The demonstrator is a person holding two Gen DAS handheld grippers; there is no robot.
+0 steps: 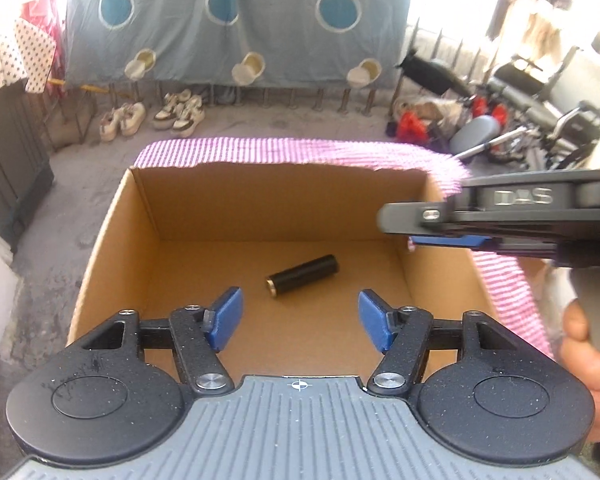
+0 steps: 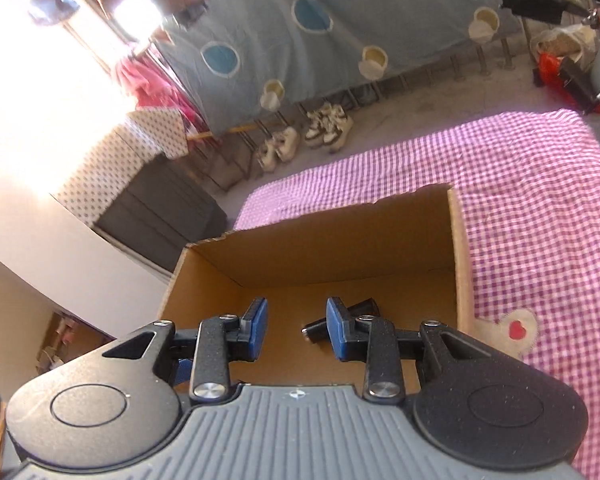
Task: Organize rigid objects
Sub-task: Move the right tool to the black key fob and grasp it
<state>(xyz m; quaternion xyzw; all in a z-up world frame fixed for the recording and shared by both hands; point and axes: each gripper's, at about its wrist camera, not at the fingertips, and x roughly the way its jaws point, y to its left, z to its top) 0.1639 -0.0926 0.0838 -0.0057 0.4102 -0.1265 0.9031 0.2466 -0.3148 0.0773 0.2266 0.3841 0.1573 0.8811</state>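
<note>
Inside open brown cardboard box (image 1: 180, 216): short black cylinder with brass end (image 1: 302, 276) lying loose; left gripper (image 1: 301, 317) and right gripper (image 2: 297, 329) hovering, fingers apart, empty; lifting clear of box walls advisable

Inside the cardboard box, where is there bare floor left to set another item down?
The box holds only a black cylinder, lying mid-floor. Bare cardboard runs along the left wall, the back wall and the right wall. The tightest spot is near the front, where the open left gripper hovers. The right gripper hangs over the right rim.
</note>
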